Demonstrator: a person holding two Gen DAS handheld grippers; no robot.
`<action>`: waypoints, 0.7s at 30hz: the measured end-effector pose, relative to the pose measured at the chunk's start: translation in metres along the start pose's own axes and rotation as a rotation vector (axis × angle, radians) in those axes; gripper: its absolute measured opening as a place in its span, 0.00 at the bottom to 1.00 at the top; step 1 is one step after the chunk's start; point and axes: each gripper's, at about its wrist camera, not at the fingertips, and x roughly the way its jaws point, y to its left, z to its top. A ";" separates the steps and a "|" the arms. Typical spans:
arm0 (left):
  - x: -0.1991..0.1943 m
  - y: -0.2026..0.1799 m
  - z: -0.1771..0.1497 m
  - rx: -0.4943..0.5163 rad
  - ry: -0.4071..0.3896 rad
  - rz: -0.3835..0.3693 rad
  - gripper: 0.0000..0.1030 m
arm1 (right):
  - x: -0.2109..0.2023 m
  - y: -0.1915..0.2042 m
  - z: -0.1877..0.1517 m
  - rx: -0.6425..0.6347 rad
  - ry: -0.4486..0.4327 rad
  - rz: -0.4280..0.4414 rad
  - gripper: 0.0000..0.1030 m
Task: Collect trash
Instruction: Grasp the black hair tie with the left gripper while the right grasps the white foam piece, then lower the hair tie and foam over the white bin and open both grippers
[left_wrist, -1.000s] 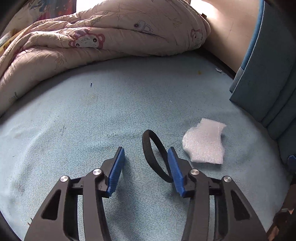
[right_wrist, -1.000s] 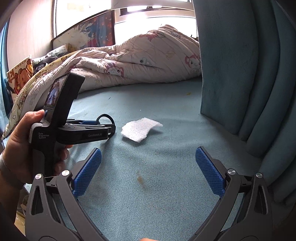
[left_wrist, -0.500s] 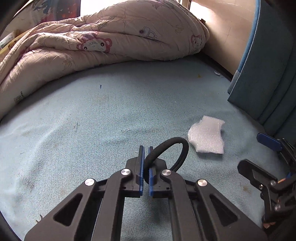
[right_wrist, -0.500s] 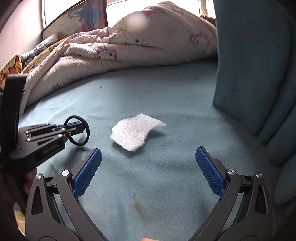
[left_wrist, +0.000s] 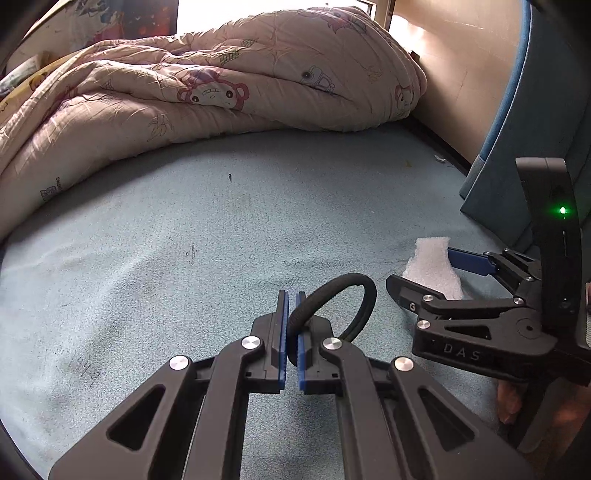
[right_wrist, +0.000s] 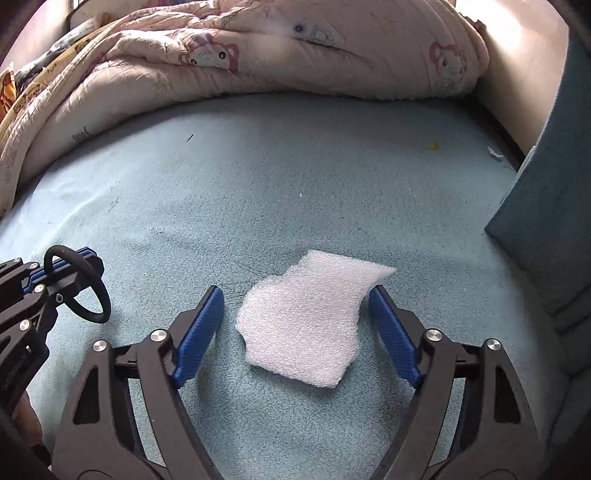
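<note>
Bedsheet beneath downward-tilted right gripper

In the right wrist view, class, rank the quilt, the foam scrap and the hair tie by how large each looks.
1. quilt
2. foam scrap
3. hair tie

The foam lies nearest the camera, which enlarges it.

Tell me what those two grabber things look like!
Both are black plastic claws. The left gripper and right gripper each have two bumpy blue pads on angled arms joined by shiny silver bolts. In the left view, the right one's body shows pale letters "DAS" and a glowing green light.
</note>
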 end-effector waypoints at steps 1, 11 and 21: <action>-0.001 0.001 -0.001 -0.003 0.001 -0.003 0.03 | -0.001 0.001 -0.001 -0.012 -0.004 0.011 0.62; -0.042 0.008 -0.019 -0.018 -0.026 -0.014 0.03 | -0.042 0.013 -0.032 -0.051 -0.041 0.096 0.49; -0.100 0.009 -0.074 -0.044 -0.036 -0.021 0.03 | -0.139 0.032 -0.102 -0.052 -0.134 0.186 0.49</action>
